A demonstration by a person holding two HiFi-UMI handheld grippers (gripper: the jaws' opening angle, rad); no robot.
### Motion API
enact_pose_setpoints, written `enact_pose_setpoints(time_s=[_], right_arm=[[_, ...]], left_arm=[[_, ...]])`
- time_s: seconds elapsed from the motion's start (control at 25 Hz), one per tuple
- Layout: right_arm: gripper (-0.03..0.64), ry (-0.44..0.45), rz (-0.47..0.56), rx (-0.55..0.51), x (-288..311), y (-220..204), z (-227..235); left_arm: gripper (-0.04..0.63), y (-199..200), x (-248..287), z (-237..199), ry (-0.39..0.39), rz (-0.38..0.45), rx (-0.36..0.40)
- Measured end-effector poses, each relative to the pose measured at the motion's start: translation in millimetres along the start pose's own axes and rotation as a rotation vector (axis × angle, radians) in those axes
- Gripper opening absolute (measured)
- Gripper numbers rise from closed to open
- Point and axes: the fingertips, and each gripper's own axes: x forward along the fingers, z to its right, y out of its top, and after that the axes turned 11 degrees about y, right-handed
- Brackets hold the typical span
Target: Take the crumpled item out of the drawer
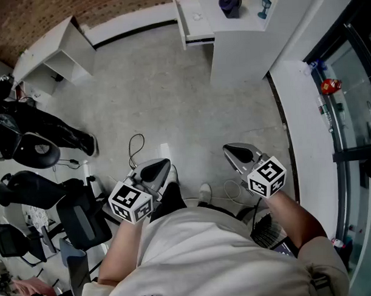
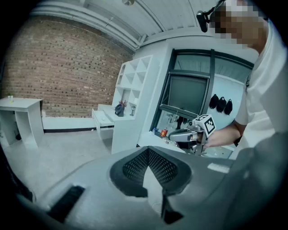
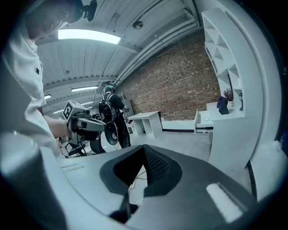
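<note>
At the far left of the head view stands a white open-fronted side table (image 1: 56, 53), and below it a cluster of black machinery with rounded shells (image 1: 29, 147) and black office chairs (image 1: 79, 221). A thin black cable (image 1: 135, 147) lies looped on the grey concrete floor (image 1: 165, 96). The left gripper (image 1: 157, 169), grey-bodied with a white cube of black square markers, is held close in front of the person's white-shirted torso (image 1: 201, 259). Its jaws are closed together with nothing between them, and only floor shows past them in its own view. The right gripper (image 1: 239, 153), of the same build, is held level with it and well apart from it. Its jaws are likewise pressed together and empty. Both grippers are far from the furniture at the top of the head view. There, a white drawer (image 1: 190, 30) stands pulled out from the left side of a white cabinet (image 1: 240, 51). A small pale crumpled item (image 1: 197, 17) lies inside the drawer, too small to make out in detail. A dark blue vase-like pot (image 1: 230, 3) stands on the cabinet top. At the right edge runs a dark-framed window (image 1: 350, 157), with a small red object (image 1: 330, 86) beside the frame.
</note>
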Motion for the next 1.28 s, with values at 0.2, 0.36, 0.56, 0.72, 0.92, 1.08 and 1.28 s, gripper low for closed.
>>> enact_pose_setpoints(time_s=[0.2,0.36,0.56,0.72,0.92,1.08,1.28], right_arm=[[0.009,-0.018,-0.011,-0.014,30,13,19],[0.009,-0.051,-0.026,-0.020,60,32,40],[0.009,-0.094,-0.032,-0.036,105,71,69],[0.012,-0.127,-0.001,-0.036,145,99,89],[0.129,-0.169,-0.002,-0.025,195,123,115],[0.160,-0.190,-0.048,-0.038,221,136,138],[0.144,-0.198,-0.050,-0.010,242,159,194]], left_arm=[[0.002,8,18,-31,-0.023,-0.005,0.019],[0.002,26,35,-70,-0.058,0.002,0.012],[0.002,60,55,-126,-0.108,0.012,0.025],[0.003,79,66,-168,-0.152,0.009,0.077],[0.100,96,78,-217,-0.198,0.015,0.096],[0.121,104,91,-246,-0.195,0.003,0.063],[0.121,119,123,-277,-0.172,-0.008,0.021]])
